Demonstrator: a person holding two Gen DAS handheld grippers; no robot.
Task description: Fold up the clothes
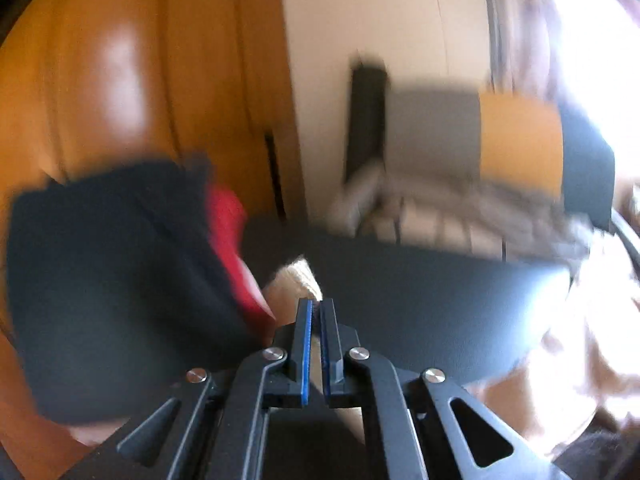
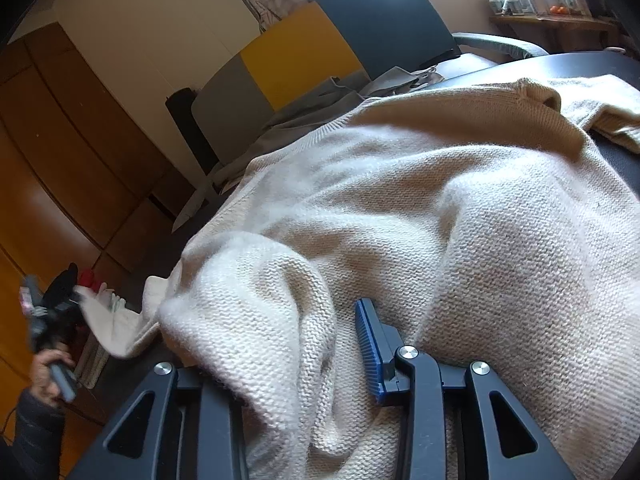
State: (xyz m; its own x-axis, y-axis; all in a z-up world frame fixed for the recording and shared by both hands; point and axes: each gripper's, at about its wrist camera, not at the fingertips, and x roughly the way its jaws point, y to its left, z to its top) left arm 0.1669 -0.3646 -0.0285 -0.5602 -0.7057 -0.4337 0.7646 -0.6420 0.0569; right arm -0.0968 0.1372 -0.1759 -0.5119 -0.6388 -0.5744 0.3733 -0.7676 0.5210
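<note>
A cream knit sweater (image 2: 460,220) lies spread over the black table (image 2: 608,60). My right gripper (image 2: 320,312) rests on it with a thick fold between the jaws. The blue pad of its right finger (image 2: 370,352) shows bare, and the left finger is buried under the knit. At the far left a hand (image 2: 48,364) holds my left gripper (image 2: 52,312) raised, with a cream strip of cloth (image 2: 104,324) running from it to the sweater. In the blurred left wrist view the left gripper (image 1: 317,316) is shut, with cream knit (image 1: 298,278) at its tips.
Black cloth (image 1: 100,280) and red cloth (image 1: 232,220) lie to the left of the table (image 1: 420,308). Behind stand a wooden wardrobe (image 2: 60,160), grey (image 2: 232,100), yellow (image 2: 300,52) and dark blue cushions (image 2: 384,12), and a cluttered shelf (image 2: 552,4).
</note>
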